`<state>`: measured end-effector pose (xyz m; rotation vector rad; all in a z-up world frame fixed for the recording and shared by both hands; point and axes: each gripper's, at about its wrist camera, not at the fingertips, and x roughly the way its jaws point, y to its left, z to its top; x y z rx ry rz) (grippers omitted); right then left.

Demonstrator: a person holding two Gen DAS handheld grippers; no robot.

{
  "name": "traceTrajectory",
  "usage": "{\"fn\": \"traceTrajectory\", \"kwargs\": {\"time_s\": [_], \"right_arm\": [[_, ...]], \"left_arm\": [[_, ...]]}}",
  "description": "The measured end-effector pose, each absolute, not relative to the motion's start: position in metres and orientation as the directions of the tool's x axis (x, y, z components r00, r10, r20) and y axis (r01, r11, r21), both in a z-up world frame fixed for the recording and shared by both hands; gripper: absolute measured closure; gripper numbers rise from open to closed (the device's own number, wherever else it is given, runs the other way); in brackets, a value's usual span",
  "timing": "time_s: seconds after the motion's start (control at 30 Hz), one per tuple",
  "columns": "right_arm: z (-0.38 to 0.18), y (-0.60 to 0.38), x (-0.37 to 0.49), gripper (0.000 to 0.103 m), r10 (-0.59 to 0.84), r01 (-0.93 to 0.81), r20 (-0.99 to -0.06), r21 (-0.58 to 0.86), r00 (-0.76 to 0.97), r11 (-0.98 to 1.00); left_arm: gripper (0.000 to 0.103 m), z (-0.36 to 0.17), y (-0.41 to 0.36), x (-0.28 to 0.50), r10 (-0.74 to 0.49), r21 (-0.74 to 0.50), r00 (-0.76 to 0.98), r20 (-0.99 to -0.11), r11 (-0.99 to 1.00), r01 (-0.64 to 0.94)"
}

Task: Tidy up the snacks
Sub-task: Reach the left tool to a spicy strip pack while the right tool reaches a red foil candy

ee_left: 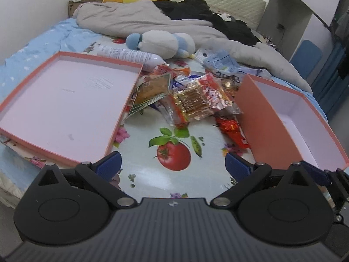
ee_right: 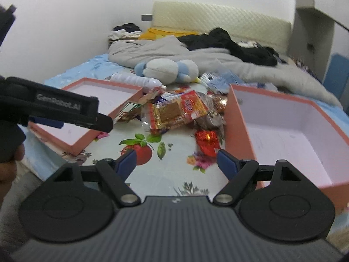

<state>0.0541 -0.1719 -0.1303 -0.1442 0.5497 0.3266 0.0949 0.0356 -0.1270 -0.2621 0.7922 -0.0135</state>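
Glossy printed tablecloth holds crinkly snack packets between shallow lid and deep box, both holding nothing; left gripper and right gripper spread, pinching nothing.

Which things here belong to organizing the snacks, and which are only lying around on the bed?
For the job:
- pile of snack packets
- red foil packet
- deep pink box
- shallow pink lid

Just lying about:
- plush toy
- plastic bottle
- grey blanket
- black clothes
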Motion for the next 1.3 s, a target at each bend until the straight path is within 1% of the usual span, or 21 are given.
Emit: {"fn": "traceTrajectory", "kwargs": {"time_s": [0.07, 0.1, 0.13, 0.2, 0.23, 0.27, 0.33, 0.37, 0.5, 0.57, 0.63, 0.77, 0.9, 1.0, 1.1, 1.17, 1.2, 1.27, 1.3], "right_arm": [[-0.134, -0.164, 0.058, 0.029, 0.274, -0.368, -0.531, -0.079, 0.802, 0.926], [-0.136, -0.161, 0.06, 0.035, 0.275, -0.38, -0.532, -0.097, 0.801, 0.92], [-0.138, -0.157, 0.061, 0.038, 0.268, -0.385, -0.528, -0.123, 0.806, 0.914], [-0.145, -0.149, 0.064, 0.04, 0.243, -0.387, -0.525, -0.182, 0.816, 0.904], [-0.149, -0.145, 0.067, 0.044, 0.227, -0.385, -0.527, -0.21, 0.819, 0.899], [-0.153, -0.143, 0.07, 0.045, 0.211, -0.38, -0.528, -0.235, 0.823, 0.895], [-0.165, -0.137, 0.081, 0.048, 0.165, -0.364, -0.533, -0.294, 0.83, 0.884], [-0.169, -0.135, 0.085, 0.049, 0.146, -0.355, -0.533, -0.315, 0.834, 0.88], [-0.188, -0.126, 0.109, 0.049, 0.061, -0.309, -0.513, -0.413, 0.856, 0.857], [-0.197, -0.126, 0.123, 0.049, 0.033, -0.292, -0.51, -0.437, 0.859, 0.851], [-0.205, -0.124, 0.133, 0.058, 0.008, -0.28, -0.508, -0.462, 0.862, 0.841], [-0.22, -0.122, 0.149, 0.058, -0.029, -0.27, -0.522, -0.488, 0.853, 0.83], [-0.229, -0.122, 0.161, 0.058, -0.053, -0.264, -0.532, -0.5, 0.845, 0.825], [-0.233, -0.125, 0.168, 0.059, -0.067, -0.253, -0.539, -0.497, 0.84, 0.83], [-0.235, -0.127, 0.172, 0.061, -0.075, -0.243, -0.54, -0.493, 0.838, 0.835], [-0.236, -0.128, 0.174, 0.062, -0.078, -0.239, -0.542, -0.489, 0.837, 0.839], [-0.237, -0.128, 0.175, 0.063, -0.077, -0.239, -0.543, -0.486, 0.836, 0.841], [-0.238, -0.128, 0.175, 0.068, -0.074, -0.244, -0.549, -0.483, 0.833, 0.841], [-0.239, -0.128, 0.175, 0.068, -0.072, -0.246, -0.55, -0.482, 0.832, 0.841]], "left_arm": [[0.001, -0.132, 0.039, 0.101, -0.125, -0.25, 0.695, -0.708, 0.965, -0.081], [0.001, -0.133, 0.038, 0.104, -0.108, -0.233, 0.687, -0.719, 0.968, -0.091], [0.001, -0.133, 0.038, 0.106, -0.103, -0.23, 0.689, -0.717, 0.969, -0.094], [0.001, -0.138, 0.038, 0.113, -0.122, -0.246, 0.688, -0.716, 0.966, -0.085], [0.001, -0.14, 0.039, 0.117, -0.131, -0.259, 0.683, -0.719, 0.962, -0.088], [0.001, -0.144, 0.04, 0.122, -0.15, -0.286, 0.679, -0.718, 0.954, -0.091], [0.007, -0.151, 0.043, 0.132, -0.188, -0.335, 0.669, -0.719, 0.937, -0.097], [0.008, -0.155, 0.045, 0.138, -0.214, -0.366, 0.664, -0.717, 0.926, -0.097], [0.017, -0.171, 0.049, 0.163, -0.263, -0.441, 0.655, -0.709, 0.89, -0.119], [0.018, -0.179, 0.051, 0.177, -0.296, -0.482, 0.648, -0.702, 0.867, -0.126], [0.018, -0.186, 0.053, 0.19, -0.292, -0.505, 0.643, -0.708, 0.846, -0.172], [0.02, -0.196, 0.053, 0.213, -0.284, -0.545, 0.66, -0.695, 0.807, -0.226], [0.027, -0.21, 0.055, 0.232, -0.29, -0.563, 0.641, -0.71, 0.782, -0.27], [0.031, -0.216, 0.056, 0.24, -0.304, -0.585, 0.641, -0.705, 0.76, -0.282], [0.033, -0.218, 0.056, 0.247, -0.299, -0.587, 0.652, -0.696, 0.761, -0.277], [0.036, -0.22, 0.055, 0.253, -0.285, -0.569, 0.648, -0.706, 0.772, -0.282], [0.04, -0.222, 0.055, 0.254, -0.281, -0.567, 0.646, -0.71, 0.771, -0.288], [0.043, -0.226, 0.058, 0.259, -0.286, -0.578, 0.647, -0.707, 0.761, -0.296], [0.047, -0.228, 0.06, 0.26, -0.286, -0.58, 0.646, -0.708, 0.758, -0.3]]}}
